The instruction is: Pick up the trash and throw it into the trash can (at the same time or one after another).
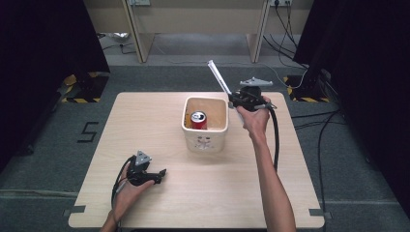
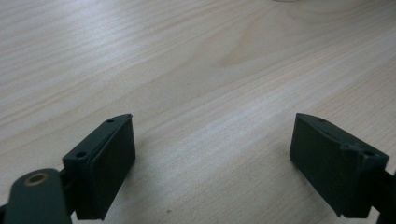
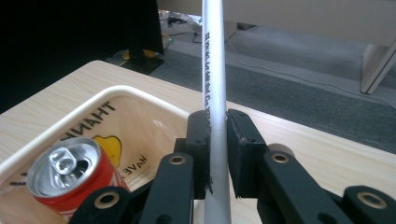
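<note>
**White tube held over the tub**

Your table (image 1: 203,193) carries a cream tub (image 1: 205,140) with a red can (image 1: 197,120) upright inside. Your right gripper (image 3: 217,135) is clamped on a white tube (image 3: 213,60); its print is legible only close up, its lower end cut off. Your left gripper (image 2: 212,140) rests near the front edge, jaws spread, empty.

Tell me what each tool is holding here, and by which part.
The right tool clamps a white rod near its lower end, beside the bin. The left tool is open over bare table, holding nothing.
</note>
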Tool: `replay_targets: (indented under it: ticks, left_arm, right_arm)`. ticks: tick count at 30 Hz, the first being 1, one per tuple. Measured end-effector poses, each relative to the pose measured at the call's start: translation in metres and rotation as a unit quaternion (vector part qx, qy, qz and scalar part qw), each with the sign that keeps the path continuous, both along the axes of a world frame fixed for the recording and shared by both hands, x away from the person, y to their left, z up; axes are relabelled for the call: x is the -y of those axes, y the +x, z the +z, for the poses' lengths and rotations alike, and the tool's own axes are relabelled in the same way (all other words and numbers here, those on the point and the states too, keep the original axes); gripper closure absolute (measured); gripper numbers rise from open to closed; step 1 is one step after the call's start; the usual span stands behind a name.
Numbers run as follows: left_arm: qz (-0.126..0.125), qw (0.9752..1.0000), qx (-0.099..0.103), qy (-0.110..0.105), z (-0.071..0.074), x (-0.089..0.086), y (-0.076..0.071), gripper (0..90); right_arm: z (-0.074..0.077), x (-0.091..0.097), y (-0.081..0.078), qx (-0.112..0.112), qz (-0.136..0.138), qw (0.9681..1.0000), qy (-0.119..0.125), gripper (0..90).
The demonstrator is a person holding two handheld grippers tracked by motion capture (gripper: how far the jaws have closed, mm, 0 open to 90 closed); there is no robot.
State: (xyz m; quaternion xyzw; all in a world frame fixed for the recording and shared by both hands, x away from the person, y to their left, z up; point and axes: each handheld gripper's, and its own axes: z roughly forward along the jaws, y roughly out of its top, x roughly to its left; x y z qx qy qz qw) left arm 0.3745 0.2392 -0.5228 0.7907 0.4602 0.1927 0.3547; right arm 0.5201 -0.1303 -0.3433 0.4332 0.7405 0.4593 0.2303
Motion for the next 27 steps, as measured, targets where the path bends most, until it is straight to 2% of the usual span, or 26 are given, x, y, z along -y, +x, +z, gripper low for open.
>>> replay_targets:
  ticks: [10,27]
  left_arm:
    - [0.001,1.0,0.001,0.0,0.0,0.0,0.0,13.4]
    - [0.001,1.0,0.002,0.0,0.0,0.0,0.0,13.4]
  right_arm:
    - [0.009,-0.019,0.002,0.0,0.017,0.9998,0.004,79.6]
    - [0.007,-0.067,0.015,-0.009,0.049,0.9987,0.006,79.5]
